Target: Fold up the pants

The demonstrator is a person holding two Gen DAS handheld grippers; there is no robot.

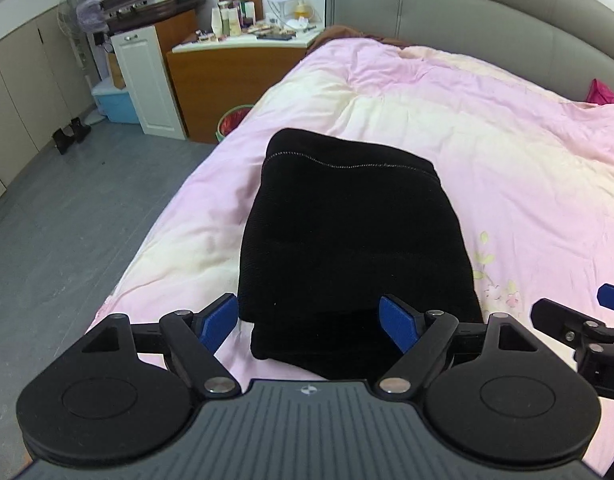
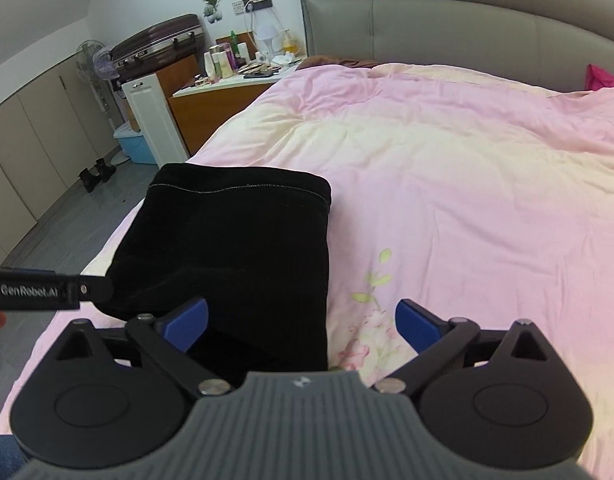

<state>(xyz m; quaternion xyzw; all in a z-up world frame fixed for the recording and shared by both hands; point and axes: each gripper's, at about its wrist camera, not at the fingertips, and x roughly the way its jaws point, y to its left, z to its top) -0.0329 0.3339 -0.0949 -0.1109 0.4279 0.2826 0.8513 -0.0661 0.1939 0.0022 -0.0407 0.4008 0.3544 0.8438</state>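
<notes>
Nearest the cameras, the left gripper (image 1: 309, 322) and the right gripper (image 2: 303, 324) both hang with fingers (image 1: 217, 320) spread wide and released, gripping nothing, above the near end of the pants (image 1: 347, 240). The black pants lie folded into a thick rectangle on the pink quilt (image 1: 487, 152) near the bed's left edge, a stitched seam across their far end. Beyond stand a wooden nightstand (image 1: 227, 68) crowded with bottles, a suitcase (image 1: 155, 0), a fan (image 1: 73, 8) and the grey headboard (image 1: 467, 12).
</notes>
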